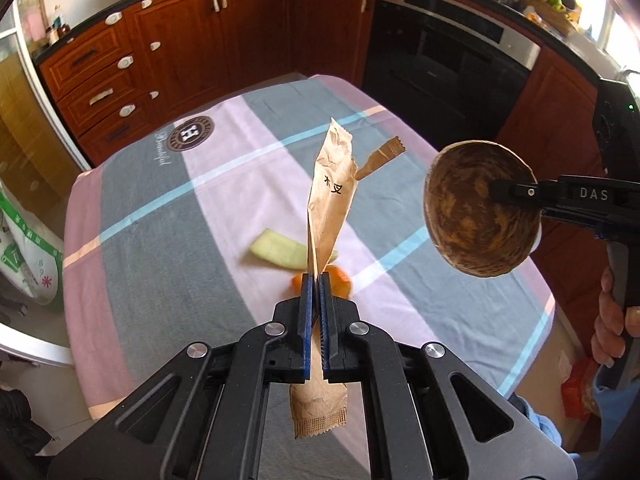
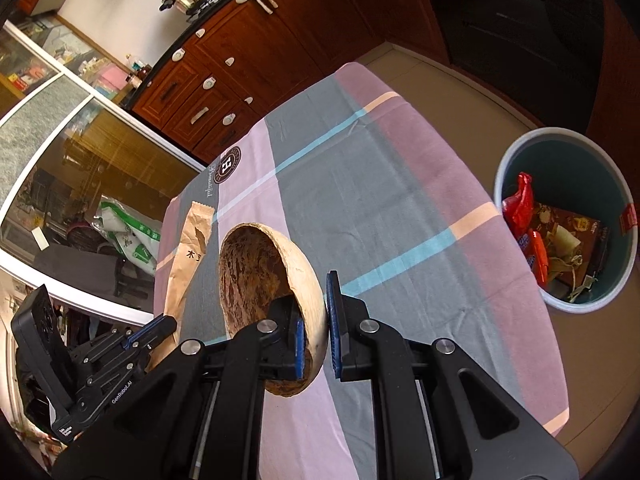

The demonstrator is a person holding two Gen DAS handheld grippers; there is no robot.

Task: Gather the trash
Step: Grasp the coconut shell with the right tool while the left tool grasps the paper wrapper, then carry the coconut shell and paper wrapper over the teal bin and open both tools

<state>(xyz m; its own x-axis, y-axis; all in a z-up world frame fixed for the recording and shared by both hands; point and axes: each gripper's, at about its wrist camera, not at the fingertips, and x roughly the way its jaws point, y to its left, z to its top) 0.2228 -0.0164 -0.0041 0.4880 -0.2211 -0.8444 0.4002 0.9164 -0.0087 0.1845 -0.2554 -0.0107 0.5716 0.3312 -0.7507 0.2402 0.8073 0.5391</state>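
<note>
My left gripper [image 1: 317, 280] is shut on a torn brown paper wrapper [image 1: 330, 196], which stands up above the table. The wrapper's lower end hangs below the pads. My right gripper [image 2: 315, 304] is shut on the rim of a brown coconut half-shell [image 2: 256, 268], held in the air over the table. In the left wrist view the shell [image 1: 476, 216] hangs at the right, with a hand [image 1: 610, 320] on that gripper's handle. A pale green peel [image 1: 276, 250] and an orange peel [image 1: 340, 282] lie on the striped tablecloth [image 1: 160, 208]. In the right wrist view the left gripper [image 2: 160, 326] holds the wrapper [image 2: 186, 256] at lower left.
A round bin [image 2: 508, 168] with red wrappers and other trash stands on the floor right of the table. Wooden cabinets [image 1: 192, 40] and a black oven [image 1: 448, 68] line the far side. A green and white bag [image 1: 24, 248] sits on the floor at left.
</note>
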